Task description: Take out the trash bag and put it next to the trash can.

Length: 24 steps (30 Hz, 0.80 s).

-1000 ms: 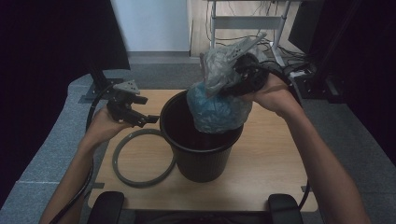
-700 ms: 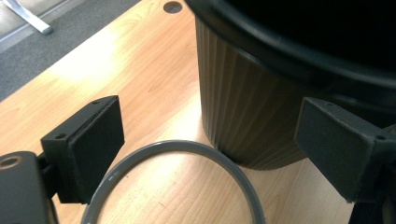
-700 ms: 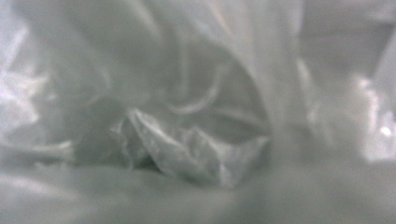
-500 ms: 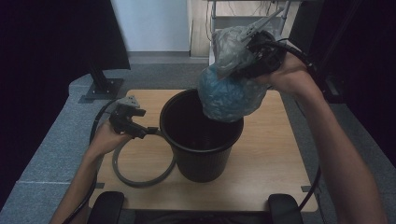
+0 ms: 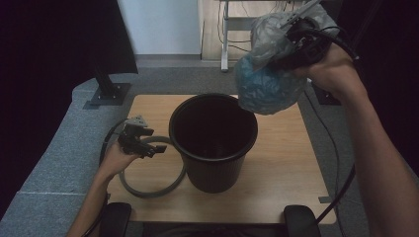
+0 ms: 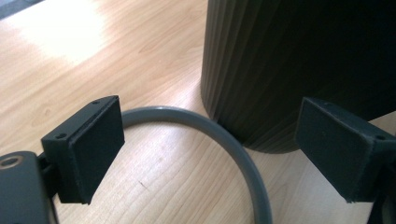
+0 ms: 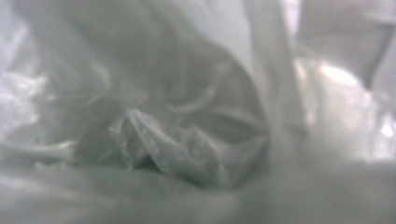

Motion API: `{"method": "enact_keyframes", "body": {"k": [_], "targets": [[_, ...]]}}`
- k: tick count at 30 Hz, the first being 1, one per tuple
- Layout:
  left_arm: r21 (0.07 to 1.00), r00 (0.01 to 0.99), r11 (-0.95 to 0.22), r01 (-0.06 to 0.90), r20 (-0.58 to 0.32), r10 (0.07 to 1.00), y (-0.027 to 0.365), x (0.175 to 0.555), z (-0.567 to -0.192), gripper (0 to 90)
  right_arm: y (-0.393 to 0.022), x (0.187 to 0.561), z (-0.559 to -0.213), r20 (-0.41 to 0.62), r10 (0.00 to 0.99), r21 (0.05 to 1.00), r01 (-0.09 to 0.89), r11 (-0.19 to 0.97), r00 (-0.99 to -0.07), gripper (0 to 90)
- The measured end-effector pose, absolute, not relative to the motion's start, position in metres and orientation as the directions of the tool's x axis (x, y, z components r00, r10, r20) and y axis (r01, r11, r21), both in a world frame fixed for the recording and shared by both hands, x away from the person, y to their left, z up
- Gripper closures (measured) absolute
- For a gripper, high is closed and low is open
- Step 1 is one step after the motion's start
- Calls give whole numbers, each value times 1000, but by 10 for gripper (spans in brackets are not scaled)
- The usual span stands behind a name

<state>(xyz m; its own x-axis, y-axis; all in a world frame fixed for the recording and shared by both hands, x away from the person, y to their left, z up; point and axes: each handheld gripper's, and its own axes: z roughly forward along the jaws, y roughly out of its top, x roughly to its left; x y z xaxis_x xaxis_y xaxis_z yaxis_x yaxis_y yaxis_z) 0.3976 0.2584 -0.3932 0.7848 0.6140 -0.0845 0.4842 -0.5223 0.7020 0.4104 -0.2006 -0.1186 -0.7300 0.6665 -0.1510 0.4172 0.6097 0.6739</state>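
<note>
A black ribbed bin stands mid-table on the wooden table. My right gripper holds a translucent plastic bag with blue stuff inside, up in the air over the bin's back right rim; its jaws are buried in the bag's gathered top. Crumpled bag film lies right against the lens in the right gripper view. A grey ring lies flat on the table against the bin's left side. My left gripper hangs low over that ring, open, with nothing between its pads. The left gripper faces the ring and the bin wall.
Two black pads sit at the table's near edge. A cable hangs from my right hand past the table's right side. A black stand and metal desk legs are on the carpet behind.
The right hand has lifted the bag up and to the right, out of the bin's mouth. The left gripper has come down toward the ring beside the bin.
</note>
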Motion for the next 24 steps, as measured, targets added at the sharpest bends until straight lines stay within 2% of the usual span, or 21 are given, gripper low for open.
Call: {"method": "enact_keyframes", "body": {"k": [9,24], "targets": [[706,750,-491,511,-87,655,265,394,-423,80,-229,416,-145,-148,730,668,477,571,-667,743],[709,695,-439,552,-99,712,267,389,-470,62,-252,433,-230,-118,780,638,554,534,-615,737]]}}
